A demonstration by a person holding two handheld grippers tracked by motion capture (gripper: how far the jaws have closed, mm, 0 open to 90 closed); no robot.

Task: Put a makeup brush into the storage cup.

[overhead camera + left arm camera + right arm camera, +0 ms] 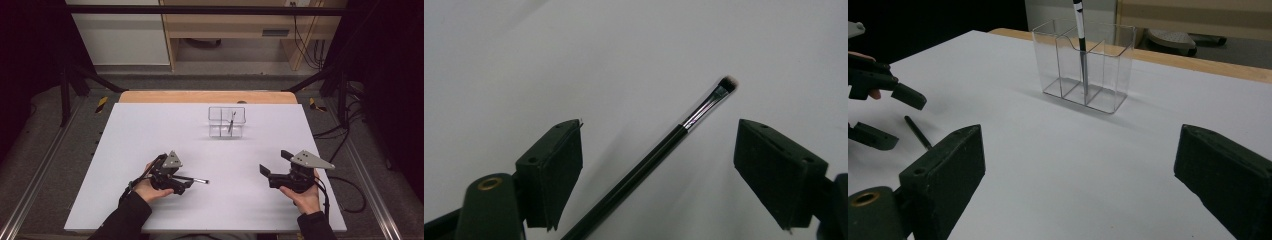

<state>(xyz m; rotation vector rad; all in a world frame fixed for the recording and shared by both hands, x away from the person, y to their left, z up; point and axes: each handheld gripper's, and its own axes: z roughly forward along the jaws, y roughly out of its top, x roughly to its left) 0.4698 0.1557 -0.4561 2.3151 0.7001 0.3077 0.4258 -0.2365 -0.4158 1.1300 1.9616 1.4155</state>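
Note:
A thin black makeup brush (pixel 199 180) lies flat on the white tabletop (pixel 150 130), its bristle tip pointing right. My left gripper (pixel 186 181) is low over it and open. In the left gripper view the brush handle (pixel 644 165) runs between the two pads, touching neither. My right gripper (pixel 275 162) hovers at the right, open with nothing between its jaws (pixel 1079 150). A clear divided organizer (pixel 239 112) stands at the far middle with a dark slim tool (pixel 231 121) upright in it. The right gripper view shows the organizer (pixel 1048 60), the tool (pixel 1083 55), the left gripper (pixel 900 120) and the brush (pixel 918 132).
A wooden strip (pixel 207 96) borders the table's far edge. Black frame posts (pixel 65 85) stand at both sides, and cables (pixel 350 190) trail on the floor at the right. Bare white surface lies between the two grippers and the organizer.

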